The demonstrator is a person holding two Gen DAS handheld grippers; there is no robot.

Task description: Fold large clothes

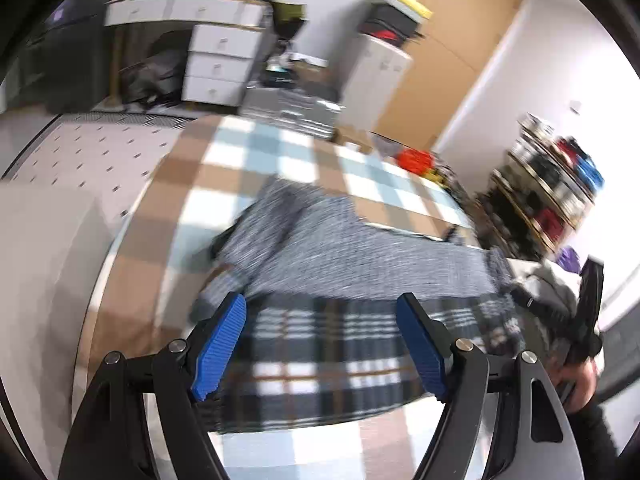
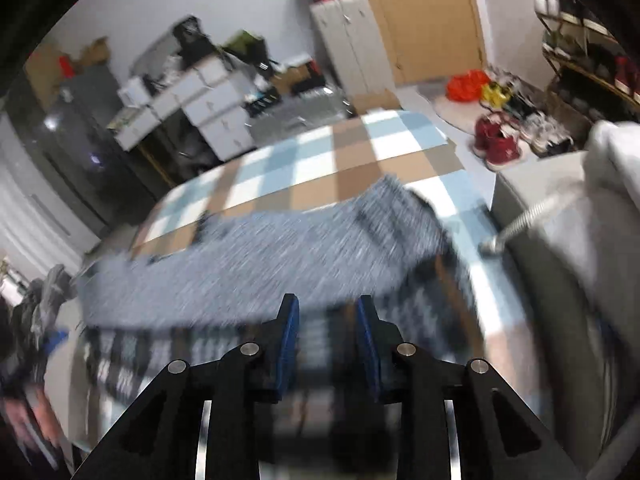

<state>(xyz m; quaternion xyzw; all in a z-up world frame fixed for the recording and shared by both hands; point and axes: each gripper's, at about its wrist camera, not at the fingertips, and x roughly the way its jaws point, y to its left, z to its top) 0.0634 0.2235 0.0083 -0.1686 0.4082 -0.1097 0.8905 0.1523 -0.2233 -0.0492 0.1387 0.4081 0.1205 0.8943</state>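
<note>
On the bed with the brown, white and pale blue checked cover [image 1: 248, 160] lies my garment: a large piece with a speckled grey-blue knit side [image 1: 360, 256] folded over a dark plaid side of navy, white and brown [image 1: 320, 344]. It spreads across the near half of the cover, its plaid edge close to the near edge of the bed, its far knit corner reaching toward the middle.

My left gripper [image 1: 322, 346] hovers over the plaid part with its blue ribbed pads [image 1: 220, 348] standing wide apart and nothing pinched between them. My right gripper [image 2: 328, 346] points down at the same plaid strip just below the knit fold; its pads [image 2: 289, 344] stand a narrow gap apart, and through the motion blur I cannot tell whether cloth is caught between them.

Beyond the garment the far half of the cover lies bare, up to the far edge. To the left of the bed in the left view a white spotted mat [image 1: 92, 148] covers open floor. In the right view a pale grey upholstered piece [image 2: 568, 248] presses close along the bed's right edge, leaving little room there. My other hand [image 1: 576, 376] shows at the right rim of the left view.
</note>
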